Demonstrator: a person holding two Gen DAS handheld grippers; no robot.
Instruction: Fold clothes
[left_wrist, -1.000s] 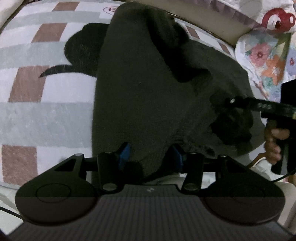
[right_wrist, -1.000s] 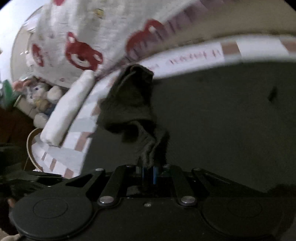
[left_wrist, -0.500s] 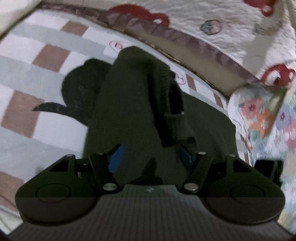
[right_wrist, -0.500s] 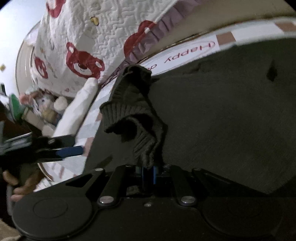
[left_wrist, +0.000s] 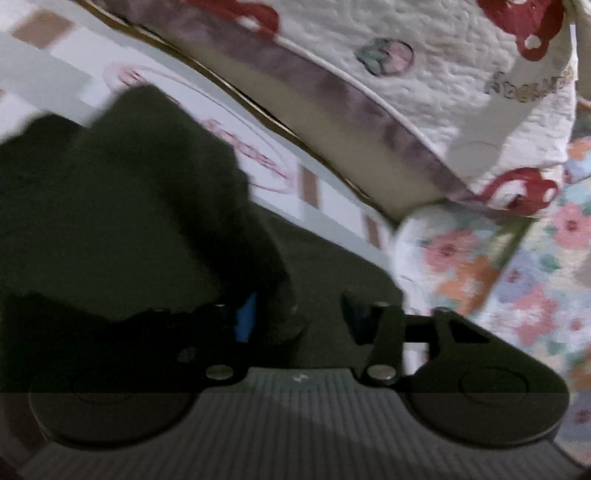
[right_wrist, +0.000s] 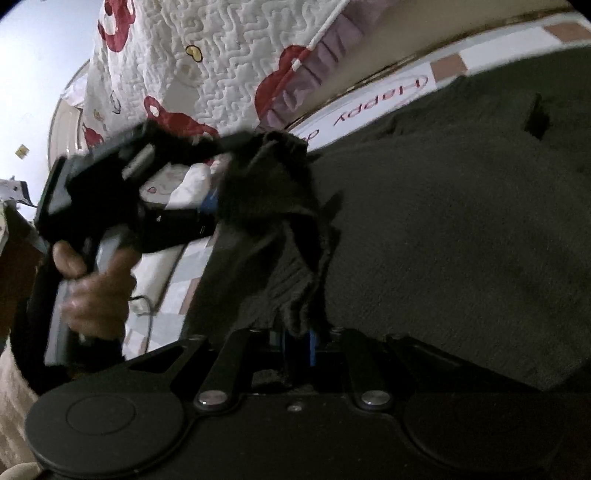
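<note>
A dark knitted sweater (right_wrist: 461, 221) lies spread on a checked blanket (left_wrist: 332, 206). My right gripper (right_wrist: 297, 341) is shut on the sweater's ribbed sleeve cuff (right_wrist: 295, 295) and holds the sleeve lifted. My left gripper (left_wrist: 299, 314) is open, its jaws wide around the raised sleeve (left_wrist: 236, 229); it also shows in the right wrist view (right_wrist: 221, 173), at the sleeve's far part, held by a hand (right_wrist: 96, 288). The blur hides whether the fingers touch the fabric.
A white quilt with red bears (left_wrist: 461, 81) hangs behind the blanket, also in the right wrist view (right_wrist: 207, 66). A floral pillow (left_wrist: 498, 266) lies to the right. The blanket carries pink "Happy" lettering (right_wrist: 384, 99).
My left gripper has moved forward and right along the sweater until the raised sleeve sits between its jaws. My right gripper kept its hold on the cuff and lifted it slightly.
</note>
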